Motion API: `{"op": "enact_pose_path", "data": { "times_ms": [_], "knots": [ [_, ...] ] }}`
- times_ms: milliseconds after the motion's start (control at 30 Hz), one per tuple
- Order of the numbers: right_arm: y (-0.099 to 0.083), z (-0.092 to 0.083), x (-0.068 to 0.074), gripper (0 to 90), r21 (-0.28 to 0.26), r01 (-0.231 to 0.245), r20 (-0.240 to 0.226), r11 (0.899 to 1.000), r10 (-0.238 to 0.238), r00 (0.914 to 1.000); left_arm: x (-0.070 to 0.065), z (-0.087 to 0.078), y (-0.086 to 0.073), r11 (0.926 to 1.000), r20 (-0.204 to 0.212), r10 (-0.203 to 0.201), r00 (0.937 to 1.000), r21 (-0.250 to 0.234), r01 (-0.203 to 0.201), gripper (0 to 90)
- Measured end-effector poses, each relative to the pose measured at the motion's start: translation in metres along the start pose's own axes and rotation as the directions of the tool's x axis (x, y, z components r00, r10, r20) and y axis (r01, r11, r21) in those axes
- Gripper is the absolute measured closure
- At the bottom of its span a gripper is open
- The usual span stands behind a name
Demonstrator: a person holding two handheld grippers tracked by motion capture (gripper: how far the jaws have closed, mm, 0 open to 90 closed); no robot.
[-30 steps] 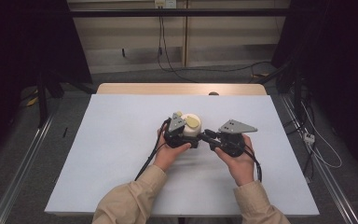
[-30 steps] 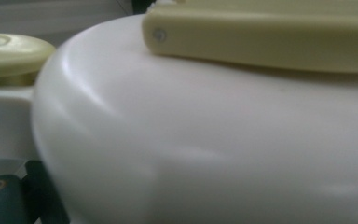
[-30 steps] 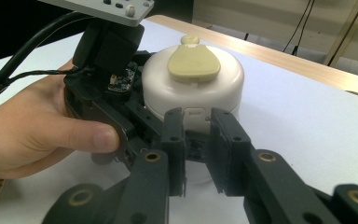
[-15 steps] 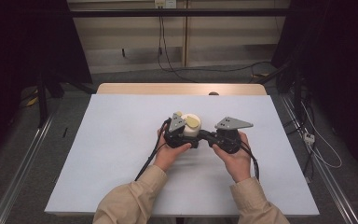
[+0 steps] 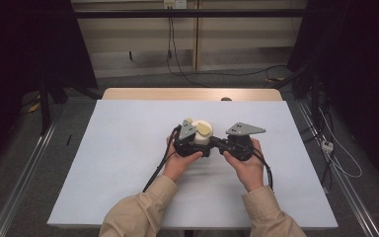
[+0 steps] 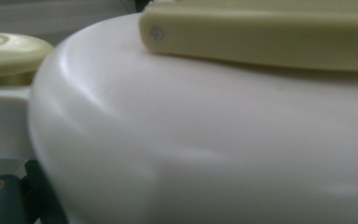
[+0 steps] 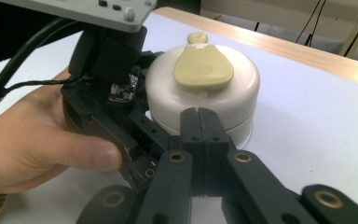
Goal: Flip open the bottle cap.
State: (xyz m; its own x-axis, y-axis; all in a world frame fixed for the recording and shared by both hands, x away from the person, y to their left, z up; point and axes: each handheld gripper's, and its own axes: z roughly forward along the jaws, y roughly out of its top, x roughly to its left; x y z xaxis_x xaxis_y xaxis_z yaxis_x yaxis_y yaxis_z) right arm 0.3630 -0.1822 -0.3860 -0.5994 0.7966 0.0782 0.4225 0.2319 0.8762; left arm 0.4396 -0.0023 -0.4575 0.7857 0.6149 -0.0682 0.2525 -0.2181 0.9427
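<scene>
The right hand-held gripper (image 7: 198, 122) has just closed its jaws empty beside the white container (image 5: 202, 133) mid-worktop (image 5: 128, 163). The left hand-held gripper (image 5: 190, 143) presses against it, grip unclear; lid work looks next.

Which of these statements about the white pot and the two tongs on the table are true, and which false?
1. The right tongs are shut. True.
2. The pot has a red lid. False: its top piece is pale yellow.
3. The left tongs are beside the pot. True.
4. The pot lies on the floor. False: it stands on the table.
5. The right tongs hold the pot. False: their jaws are shut together in front of it, with nothing between them.
</scene>
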Motion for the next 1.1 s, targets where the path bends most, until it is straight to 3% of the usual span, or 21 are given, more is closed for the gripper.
{"op": "enact_pose_path", "data": {
  "times_ms": [533, 1100],
  "knots": [
    [0.0015, 0.0056, -0.0005, 90.0, 0.019, 0.017, -0.001, 1.0, -0.017, 0.9999, -0.0009, 0.0002, 0.0, 1.0, -0.004, -0.008, 1.0, -0.001, 0.008, 5.1],
    [0.0047, 0.0056, -0.0017, 90.0, 0.006, 0.023, 0.011, 1.0, -0.023, 0.9997, -0.0011, 0.0, 0.0002, 1.0, -0.009, -0.002, 1.0, 0.001, 0.002, 5.0]
  ]
}}
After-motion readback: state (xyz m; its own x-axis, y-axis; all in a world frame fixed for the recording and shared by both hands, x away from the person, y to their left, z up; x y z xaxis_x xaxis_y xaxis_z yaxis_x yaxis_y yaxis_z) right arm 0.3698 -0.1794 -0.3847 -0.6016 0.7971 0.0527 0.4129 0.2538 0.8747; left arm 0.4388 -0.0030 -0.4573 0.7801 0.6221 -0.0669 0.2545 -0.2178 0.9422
